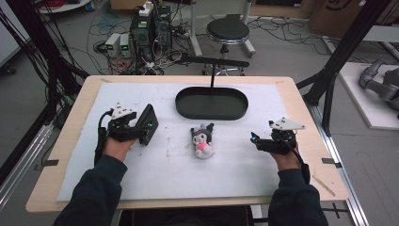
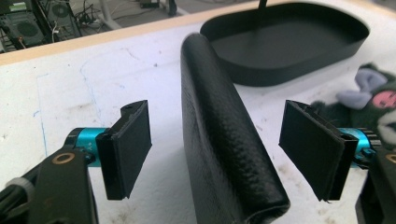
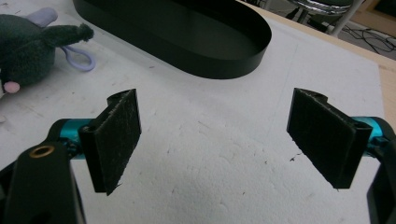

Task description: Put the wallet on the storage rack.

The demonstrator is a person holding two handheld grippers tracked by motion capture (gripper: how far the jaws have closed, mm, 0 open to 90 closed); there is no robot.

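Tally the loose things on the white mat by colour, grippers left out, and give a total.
Black: 2, the oval tray and the leather case between the left gripper's open jaws
Dark grey with pink: 1, the plush toy
Total: 3

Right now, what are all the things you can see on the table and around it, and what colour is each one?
Black leather-look wallet: one, black, on the white mat between the left gripper's open jaws, untouched by the pads.
Plush toy with dark ears and pink front: one, dark grey, white and pink, mid-mat.
Black oval tray: one, black, far side of the mat.
White foam mat: one, white, covering the wooden table.
Round stool: one, black seat, on the floor beyond the table.
Computer towers: two, dark, on the floor among cables.
Left gripper: one, black, open.
Right gripper: one, black, open over bare mat.
Sleeves: two, dark.
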